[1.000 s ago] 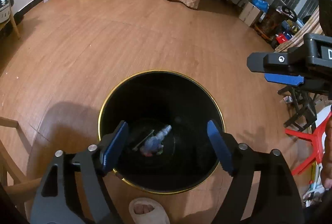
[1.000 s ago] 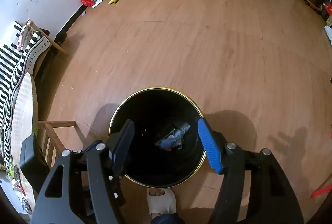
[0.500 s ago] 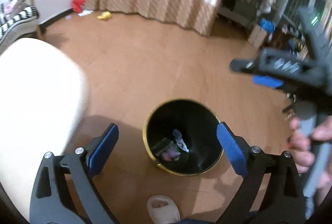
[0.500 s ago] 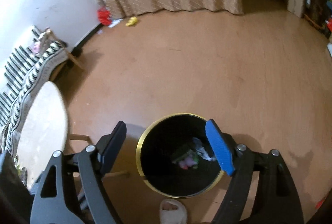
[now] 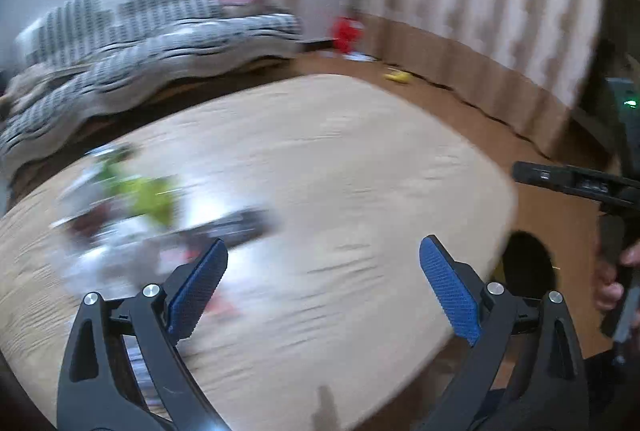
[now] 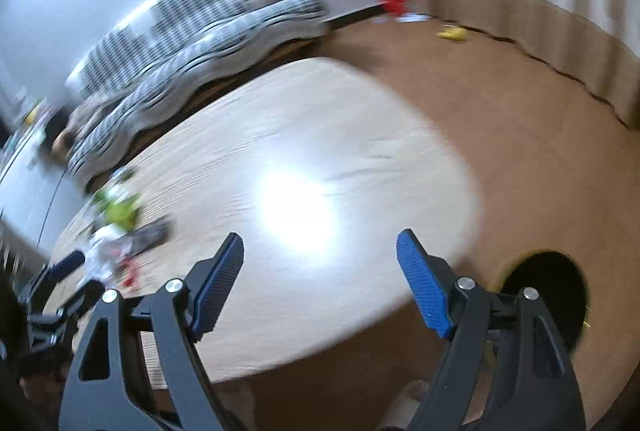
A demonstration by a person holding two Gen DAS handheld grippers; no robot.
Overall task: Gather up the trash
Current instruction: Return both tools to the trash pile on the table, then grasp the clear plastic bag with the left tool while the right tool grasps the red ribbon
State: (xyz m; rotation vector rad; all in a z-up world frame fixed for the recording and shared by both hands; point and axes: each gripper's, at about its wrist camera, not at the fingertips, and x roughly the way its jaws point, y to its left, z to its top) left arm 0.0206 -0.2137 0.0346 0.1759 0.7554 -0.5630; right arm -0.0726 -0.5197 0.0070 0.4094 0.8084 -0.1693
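Left gripper: the left gripper (image 5: 322,273) stands wide open above the table (image 5: 360,159) and holds nothing.
Right gripper: the right gripper (image 6: 320,271) is also spread wide and empty, over the bare middle of the table.
Trash: a blurred pile of trash (image 5: 124,215), with a green wrapper and a dark flat thing, lies ahead and to the left of the left gripper; from the right gripper it is far to the left.
Bin: the black bin (image 6: 548,295) stands on the floor (image 6: 520,151), low to the right of both grippers, partly under the table edge.
Risk of poor grasp: both views are smeared, so I think a quick reach could close beside the pile and push pieces away.
Risk of dropping: a light wrapper may slip out on the way to the bin and fall on the floor.
Risk of collision: the two grippers are near each other; both reaching left could knock together.
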